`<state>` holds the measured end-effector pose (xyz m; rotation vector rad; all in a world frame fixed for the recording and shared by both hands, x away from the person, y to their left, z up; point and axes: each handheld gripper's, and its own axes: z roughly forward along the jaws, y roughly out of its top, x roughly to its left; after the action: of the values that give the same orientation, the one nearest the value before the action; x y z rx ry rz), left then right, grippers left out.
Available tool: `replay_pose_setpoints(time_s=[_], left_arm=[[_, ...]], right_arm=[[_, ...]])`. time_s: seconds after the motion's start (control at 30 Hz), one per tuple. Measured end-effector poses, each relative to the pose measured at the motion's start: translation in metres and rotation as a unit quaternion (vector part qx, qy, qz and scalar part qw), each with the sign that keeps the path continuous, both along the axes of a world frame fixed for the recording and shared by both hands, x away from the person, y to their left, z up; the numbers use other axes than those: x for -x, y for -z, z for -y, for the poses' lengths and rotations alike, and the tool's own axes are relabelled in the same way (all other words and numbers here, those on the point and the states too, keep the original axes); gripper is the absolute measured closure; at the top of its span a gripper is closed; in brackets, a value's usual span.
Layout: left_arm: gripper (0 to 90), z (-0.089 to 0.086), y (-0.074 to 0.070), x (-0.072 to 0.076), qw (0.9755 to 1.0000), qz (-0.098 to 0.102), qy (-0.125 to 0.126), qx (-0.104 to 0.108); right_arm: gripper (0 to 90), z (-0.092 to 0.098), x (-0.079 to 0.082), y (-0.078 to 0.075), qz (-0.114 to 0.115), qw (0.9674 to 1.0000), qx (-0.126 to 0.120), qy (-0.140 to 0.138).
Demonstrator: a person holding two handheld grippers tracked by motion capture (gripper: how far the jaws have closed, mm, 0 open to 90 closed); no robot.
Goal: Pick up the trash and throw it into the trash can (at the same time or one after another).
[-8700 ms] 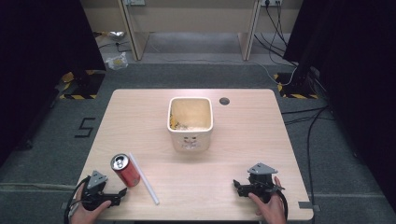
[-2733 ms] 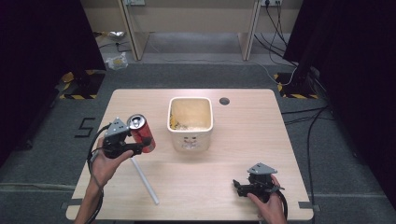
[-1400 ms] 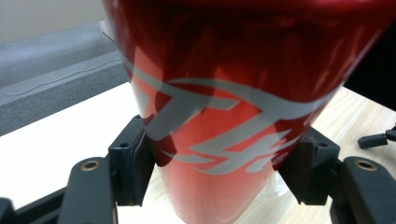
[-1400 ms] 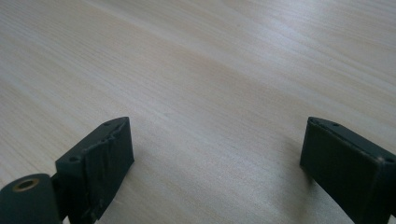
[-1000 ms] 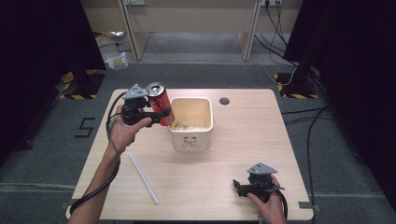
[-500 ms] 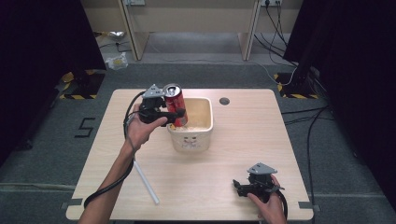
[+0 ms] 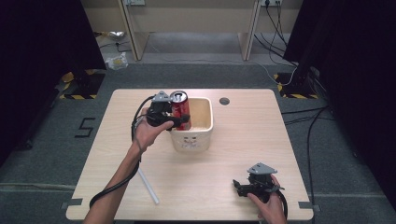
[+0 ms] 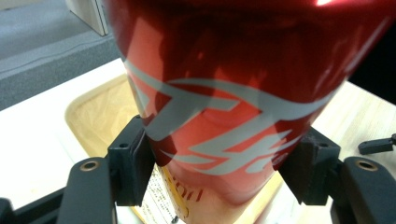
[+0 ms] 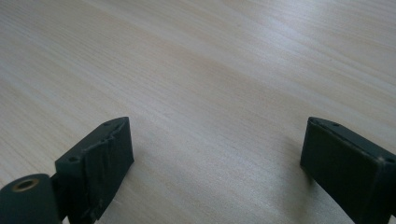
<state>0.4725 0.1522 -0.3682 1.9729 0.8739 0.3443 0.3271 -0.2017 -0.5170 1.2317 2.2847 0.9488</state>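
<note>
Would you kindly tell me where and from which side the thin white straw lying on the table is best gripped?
Grip the thin white straw near its middle, from straight above, jaws across its width: it lies flat on the wooden table, nothing touching it.

One can, one bin (one straw)

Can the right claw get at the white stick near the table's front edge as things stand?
Probably yes. The right claw is open and holds nothing, and bare table lies between it and the white stick; the left claw holds the red can farther off.
</note>
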Motion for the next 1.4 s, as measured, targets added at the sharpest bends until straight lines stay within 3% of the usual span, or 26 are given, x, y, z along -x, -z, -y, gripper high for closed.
replay_pose_setpoints(time_s=[0.47, 1.03, 1.4], left_arm=[[33.0, 0.007, 0.019, -0.003, 0.9986, -0.024, 0.015, -0.044], [32.4, 0.004, 0.021, -0.003, 0.9982, -0.037, 0.009, -0.046], [22.8, -0.001, 0.013, 0.0, 0.9991, -0.031, -0.002, -0.029]], right_arm=[[9.4, 0.0, 0.0, 0.0, 0.003, 1.0, 0.0, -0.002], [9.4, 0.0, 0.0, 0.0, 0.001, 1.0, 0.0, -0.001], [9.4, 0.0, 0.0, 0.0, 0.002, 1.0, 0.0, -0.001]])
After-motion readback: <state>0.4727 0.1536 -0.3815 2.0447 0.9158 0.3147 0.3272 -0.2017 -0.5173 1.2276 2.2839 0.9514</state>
